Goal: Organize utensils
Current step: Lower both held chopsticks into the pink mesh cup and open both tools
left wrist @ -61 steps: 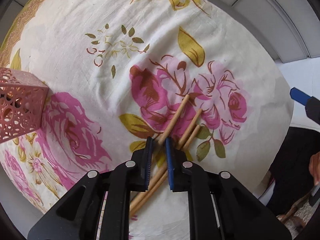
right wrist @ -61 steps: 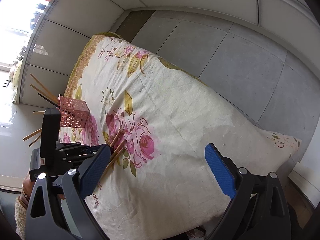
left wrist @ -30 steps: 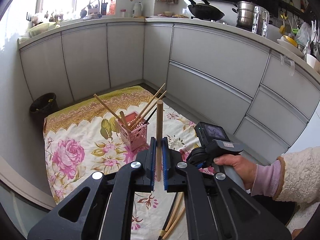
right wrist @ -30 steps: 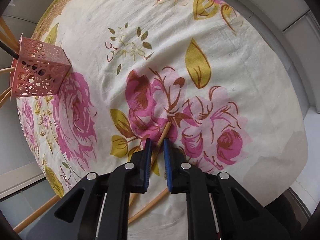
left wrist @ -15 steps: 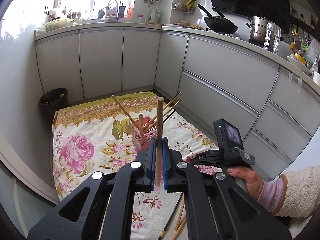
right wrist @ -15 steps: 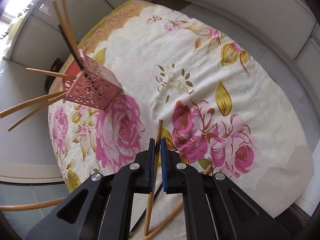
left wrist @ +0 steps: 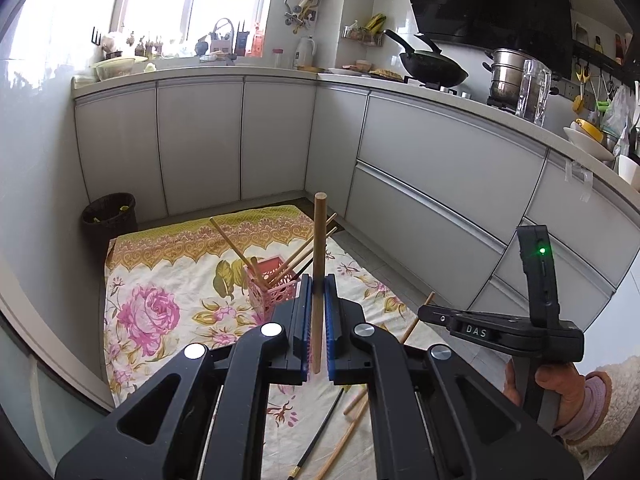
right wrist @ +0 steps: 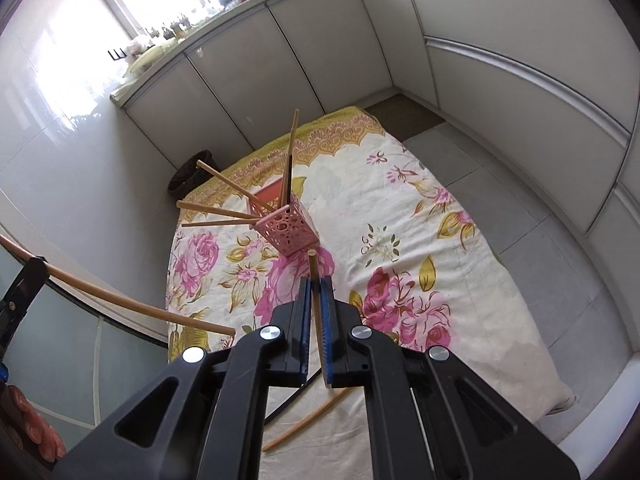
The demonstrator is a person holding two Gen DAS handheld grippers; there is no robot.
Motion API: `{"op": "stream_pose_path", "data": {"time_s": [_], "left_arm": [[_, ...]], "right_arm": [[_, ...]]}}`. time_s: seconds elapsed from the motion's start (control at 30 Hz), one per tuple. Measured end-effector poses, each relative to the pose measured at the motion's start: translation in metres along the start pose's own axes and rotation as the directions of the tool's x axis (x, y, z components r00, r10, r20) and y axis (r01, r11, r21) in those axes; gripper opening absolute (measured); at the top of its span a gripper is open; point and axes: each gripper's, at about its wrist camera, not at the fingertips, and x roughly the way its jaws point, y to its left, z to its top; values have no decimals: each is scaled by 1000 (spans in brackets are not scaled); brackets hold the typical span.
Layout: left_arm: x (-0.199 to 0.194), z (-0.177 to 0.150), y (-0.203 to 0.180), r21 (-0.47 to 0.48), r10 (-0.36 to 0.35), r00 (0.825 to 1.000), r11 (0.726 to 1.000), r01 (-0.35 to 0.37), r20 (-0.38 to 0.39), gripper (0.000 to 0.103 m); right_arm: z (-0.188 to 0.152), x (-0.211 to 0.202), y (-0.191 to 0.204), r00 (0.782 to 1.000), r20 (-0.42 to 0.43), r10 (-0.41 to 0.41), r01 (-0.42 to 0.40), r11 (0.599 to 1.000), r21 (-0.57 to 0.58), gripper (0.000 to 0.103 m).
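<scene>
My left gripper (left wrist: 316,280) is shut on a wooden chopstick (left wrist: 320,232) that stands upright between its pads, above the floral cloth (left wrist: 160,280). Just behind it is the pink lattice holder (left wrist: 274,290) with several chopsticks leaning out. In the right wrist view my right gripper (right wrist: 315,284) is shut on another wooden chopstick (right wrist: 312,268), held in the air and pointing toward the holder (right wrist: 286,228). The left-held chopstick (right wrist: 120,300) crosses that view's left side. Loose chopsticks (right wrist: 304,424) lie on the cloth below, wooden ones and a black one (left wrist: 320,428).
Grey kitchen cabinets (left wrist: 440,184) enclose the floor on two sides. A dark bin (left wrist: 108,216) stands in the corner beyond the cloth. A person's hand (left wrist: 560,392) in a fleecy sleeve holds the right gripper's handle. Grey floor tiles (right wrist: 540,240) lie to the cloth's right.
The right gripper has lifted its chopstick off the cloth, risen well above it and tilted up toward the holder. The left gripper has risen a little with its chopstick.
</scene>
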Motion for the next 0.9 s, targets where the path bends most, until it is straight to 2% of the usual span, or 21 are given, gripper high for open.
{"op": "stream_pose_path", "data": {"time_s": [0.2,0.5,0.7,0.83,0.9], "left_arm": [[9,23,-3,-35,8,999,999,-7,36,5],[52,72,16,-132,138,984,984,-122,115,5],[100,90,24,-139,231,968,966,-217,95,5],[137,83,25,-99,297,953,952,-291,56,5],[156,74,28,-97,308,951,947,-305,18,6]], "right_arm": [[25,-40,-2,996,86,16,-14,1000,-15,5],[73,-73,-13,979,195,53,-58,998,17,5],[83,-68,-19,978,202,51,-56,998,17,5],[84,-58,-19,981,190,51,-53,999,9,5],[85,-53,-18,982,184,53,-55,998,7,5]]}}
